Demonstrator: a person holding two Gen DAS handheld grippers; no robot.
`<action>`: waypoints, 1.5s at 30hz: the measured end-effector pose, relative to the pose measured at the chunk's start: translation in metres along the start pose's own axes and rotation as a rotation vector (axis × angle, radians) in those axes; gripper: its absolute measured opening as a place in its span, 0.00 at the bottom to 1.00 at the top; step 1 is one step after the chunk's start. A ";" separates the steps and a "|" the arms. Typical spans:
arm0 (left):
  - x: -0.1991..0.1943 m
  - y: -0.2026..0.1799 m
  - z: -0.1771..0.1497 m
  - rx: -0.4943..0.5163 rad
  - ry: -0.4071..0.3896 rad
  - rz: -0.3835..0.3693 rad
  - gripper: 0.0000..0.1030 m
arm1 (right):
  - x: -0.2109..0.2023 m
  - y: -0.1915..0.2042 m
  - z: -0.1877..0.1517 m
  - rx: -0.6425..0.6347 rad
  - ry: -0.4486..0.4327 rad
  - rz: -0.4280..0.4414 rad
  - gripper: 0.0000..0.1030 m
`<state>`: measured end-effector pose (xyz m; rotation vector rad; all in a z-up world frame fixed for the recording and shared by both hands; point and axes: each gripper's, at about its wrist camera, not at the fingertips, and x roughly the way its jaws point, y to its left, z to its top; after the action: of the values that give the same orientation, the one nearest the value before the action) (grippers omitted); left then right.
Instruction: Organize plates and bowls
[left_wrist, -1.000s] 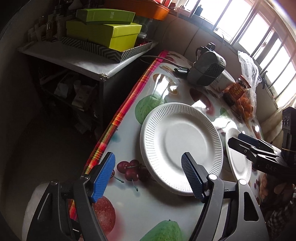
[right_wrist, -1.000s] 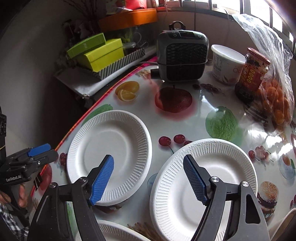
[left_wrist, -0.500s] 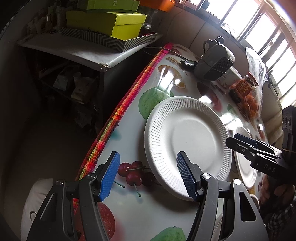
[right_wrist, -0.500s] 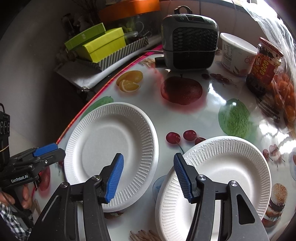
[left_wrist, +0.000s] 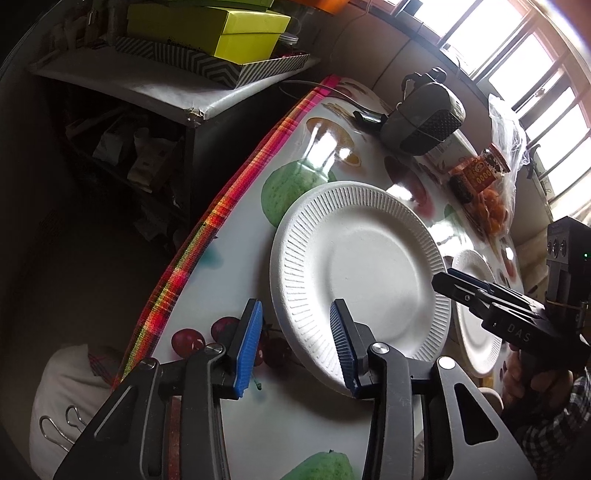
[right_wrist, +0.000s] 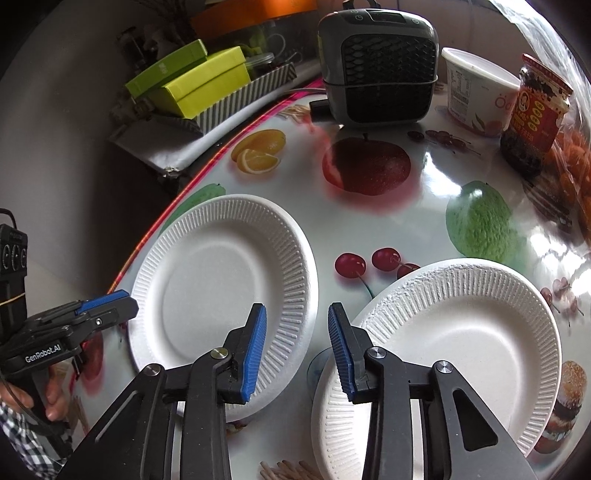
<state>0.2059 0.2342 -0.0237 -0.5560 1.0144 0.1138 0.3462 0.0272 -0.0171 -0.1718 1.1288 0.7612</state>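
A white ribbed paper plate (left_wrist: 362, 273) (right_wrist: 218, 280) lies near the table's left edge. A second paper plate (right_wrist: 454, 339) (left_wrist: 476, 314) sits to its right, its left rim raised. My left gripper (left_wrist: 295, 343) (right_wrist: 107, 306) straddles the first plate's near-left rim. Its jaws are closing, with a gap still showing beside the rim. My right gripper (right_wrist: 297, 349) (left_wrist: 454, 286) straddles the same plate's right rim, right pad over the second plate's edge. Its jaws are closing too, and the pads do not visibly press.
A grey heater (right_wrist: 376, 62), a white tub (right_wrist: 476, 96), a red-labelled jar (right_wrist: 535, 110) and a bag of oranges (right_wrist: 576, 166) stand at the back. Green boxes (right_wrist: 192, 85) sit on a side shelf past the plaid table edge (left_wrist: 207, 236). Toothpicks (right_wrist: 288, 469) lie near the front.
Both grippers' jaws have narrowed a lot. Both have come in closer over the left plate's rims, the right one sinking a little.
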 end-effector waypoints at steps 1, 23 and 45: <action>0.001 -0.001 0.000 0.000 0.002 0.000 0.34 | 0.000 0.000 0.000 0.004 -0.002 0.002 0.33; -0.015 -0.007 0.001 0.021 -0.033 0.020 0.24 | -0.007 0.000 -0.003 0.021 -0.010 0.030 0.21; -0.059 -0.036 -0.021 0.088 -0.086 -0.008 0.24 | -0.073 0.005 -0.035 0.039 -0.087 0.038 0.21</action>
<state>0.1705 0.2024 0.0312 -0.4706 0.9288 0.0852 0.3014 -0.0203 0.0312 -0.0840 1.0656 0.7726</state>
